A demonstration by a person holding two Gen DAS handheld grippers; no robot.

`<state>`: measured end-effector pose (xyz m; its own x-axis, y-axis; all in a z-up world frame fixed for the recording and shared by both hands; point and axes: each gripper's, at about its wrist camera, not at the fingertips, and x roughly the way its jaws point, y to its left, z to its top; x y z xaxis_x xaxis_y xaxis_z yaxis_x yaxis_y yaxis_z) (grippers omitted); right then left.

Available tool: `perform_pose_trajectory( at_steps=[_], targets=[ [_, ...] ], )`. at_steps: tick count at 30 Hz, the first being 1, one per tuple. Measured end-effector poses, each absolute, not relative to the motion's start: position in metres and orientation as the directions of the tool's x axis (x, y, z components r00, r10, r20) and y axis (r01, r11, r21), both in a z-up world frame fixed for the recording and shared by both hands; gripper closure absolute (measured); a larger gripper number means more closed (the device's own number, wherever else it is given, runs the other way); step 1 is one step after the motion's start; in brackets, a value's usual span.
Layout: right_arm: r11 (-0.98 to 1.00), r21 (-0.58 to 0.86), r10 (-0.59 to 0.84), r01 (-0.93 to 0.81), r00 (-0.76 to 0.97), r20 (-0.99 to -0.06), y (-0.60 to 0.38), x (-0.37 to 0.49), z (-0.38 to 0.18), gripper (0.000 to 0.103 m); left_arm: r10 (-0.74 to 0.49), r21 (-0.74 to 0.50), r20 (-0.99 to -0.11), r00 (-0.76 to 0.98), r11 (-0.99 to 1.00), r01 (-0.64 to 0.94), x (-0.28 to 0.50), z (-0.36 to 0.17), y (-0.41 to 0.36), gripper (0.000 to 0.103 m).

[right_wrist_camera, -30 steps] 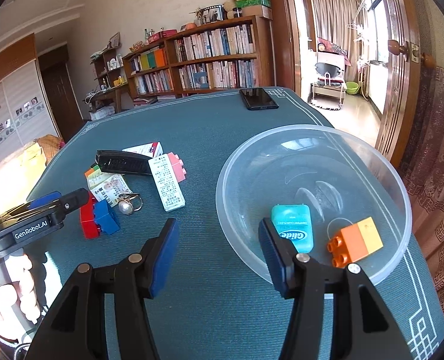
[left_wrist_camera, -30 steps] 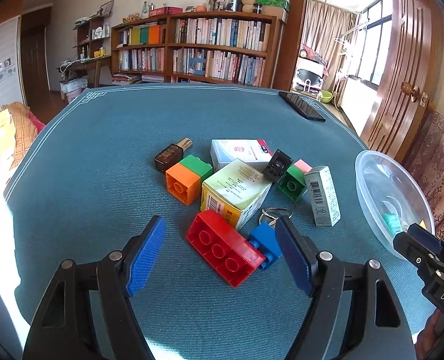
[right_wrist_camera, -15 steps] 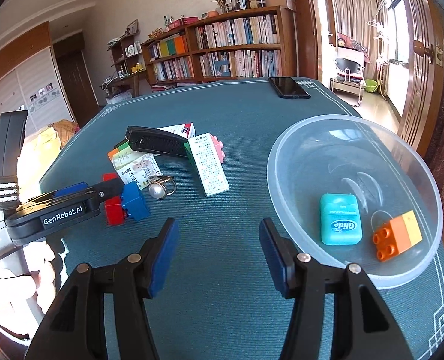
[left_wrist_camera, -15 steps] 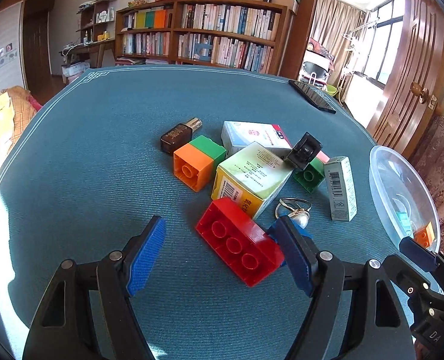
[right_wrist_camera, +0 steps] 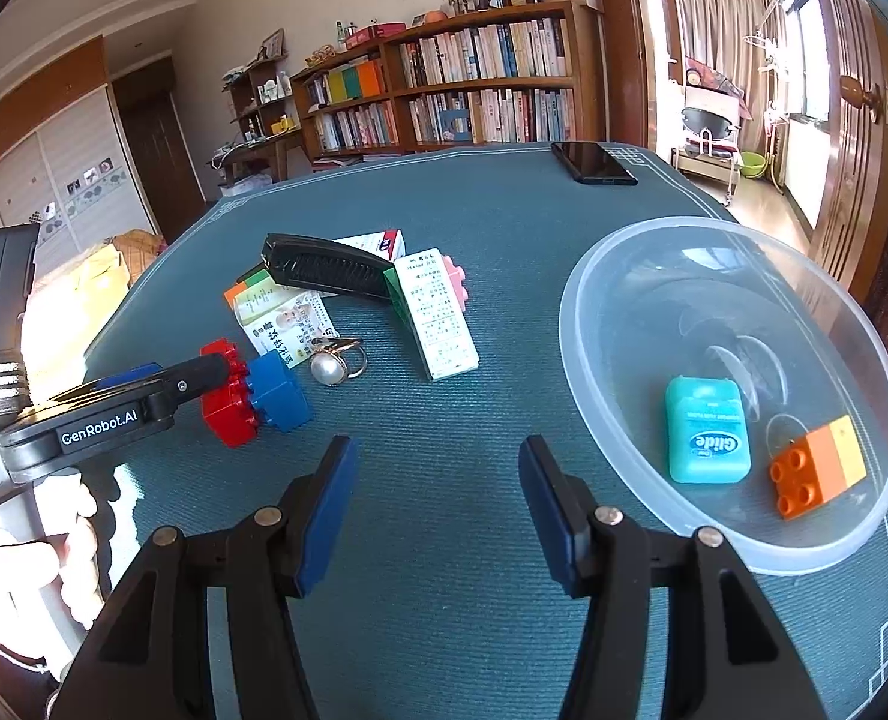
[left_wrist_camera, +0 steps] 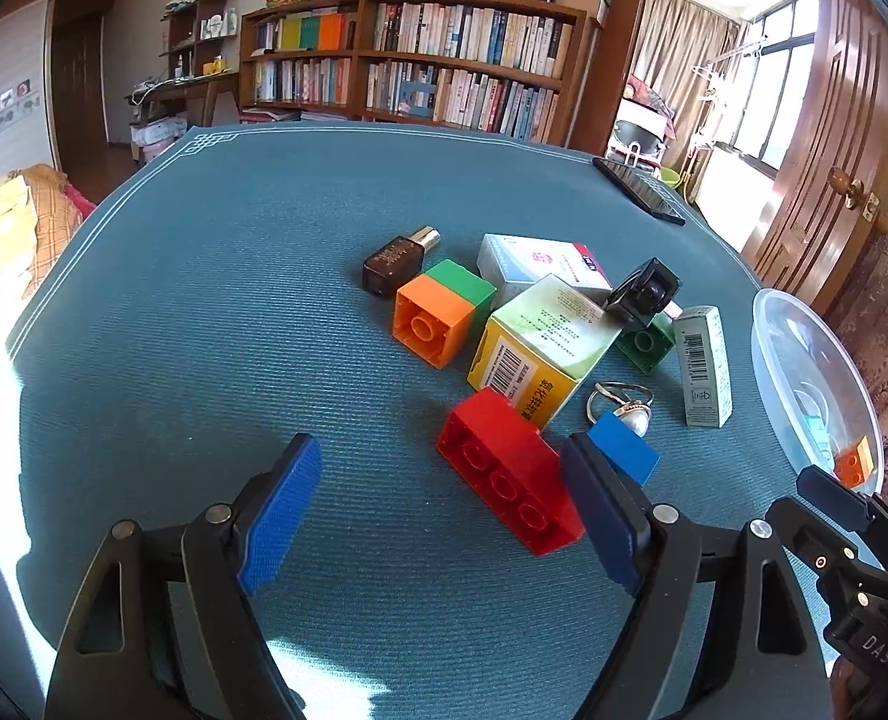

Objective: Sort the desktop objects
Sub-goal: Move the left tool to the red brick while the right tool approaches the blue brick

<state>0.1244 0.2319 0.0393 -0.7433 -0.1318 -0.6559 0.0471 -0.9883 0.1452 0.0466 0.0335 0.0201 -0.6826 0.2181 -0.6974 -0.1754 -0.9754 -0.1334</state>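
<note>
While left jaws widen beside the red brick point(left_wrist_camera: 507, 468), its far end hides the blue brick's point(left_wrist_camera: 624, 447) base.

A red brick point(left_wrist_camera: 507, 468) lay on its side against a blue brick point(left_wrist_camera: 624, 447), beside a pearl ring point(left_wrist_camera: 624, 408), boxes point(left_wrist_camera: 540, 342) and a comb point(right_wrist_camera: 330, 267). The clear bowl point(right_wrist_camera: 636, 414) held a teal floss case point(right_wrist_camera: 708, 429) and an orange-yellow brick point(right_wrist_camera: 816, 465).

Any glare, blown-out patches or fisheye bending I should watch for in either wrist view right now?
Left wrist view: sunlight blows out the lower left edge; the table border bows, but the red brick is sharp. Right wrist view: the left side is overexposed around the person's hand; window reflections glint in the clear bowl; the doorframe curves.
</note>
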Motion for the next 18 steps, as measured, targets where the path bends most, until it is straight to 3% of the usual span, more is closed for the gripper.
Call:
perform_pose_trajectory(
  at_steps=[9, 18],
  targets=[
    [-0.987, 0.147, -0.141, 0.058, -0.740, -0.657, 0.229, 0.124, 0.039, 0.042, 0.159, -0.094, -0.706, -0.691, -0.987, -0.132, 0.058, 0.019, 0.014, 0.017],
    [-0.987, 0.147, -0.147, 0.065, -0.739, -0.657, 0.227, 0.124, 0.039, 0.042, 0.184, -0.110, -0.699, -0.691, -0.983, -0.150, 0.061, 0.023, 0.024, 0.017]
  ],
)
